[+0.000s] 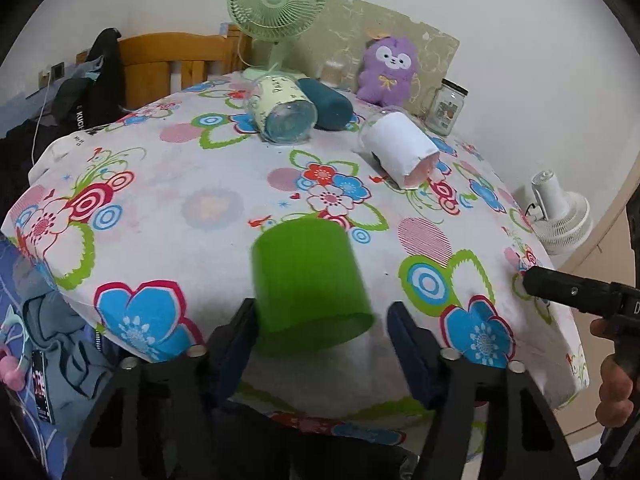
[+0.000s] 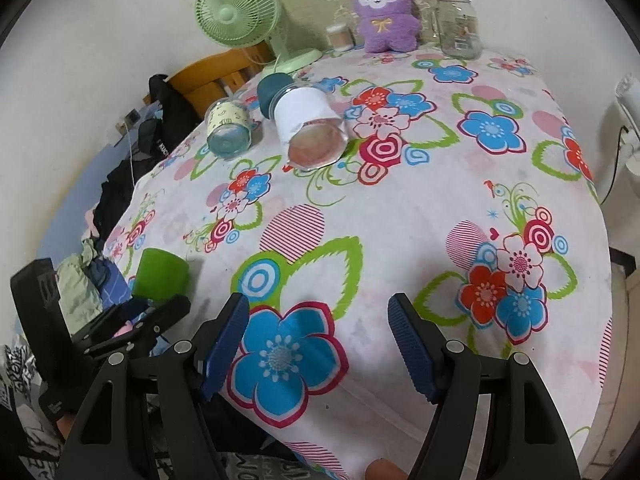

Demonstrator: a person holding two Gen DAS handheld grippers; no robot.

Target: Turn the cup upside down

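Observation:
A green cup point(image 1: 308, 284) stands upside down on the flowered table near its front edge, its closed base up. My left gripper point(image 1: 322, 320) is open, its blue pads on either side of the cup's lower rim without gripping it. The cup also shows at the left in the right wrist view point(image 2: 160, 270), with the left gripper just below it. My right gripper point(image 2: 318, 330) is open and empty over the table's front edge.
A clear cup with a cream label point(image 1: 282, 110) and a white-wrapped cup point(image 1: 402, 150) stand farther back, tilted. A teal roll point(image 1: 326, 102), a green fan point(image 1: 278, 4), a purple plush point(image 1: 386, 70) and a glass jar point(image 1: 446, 106) line the back. Clothes lie at the left.

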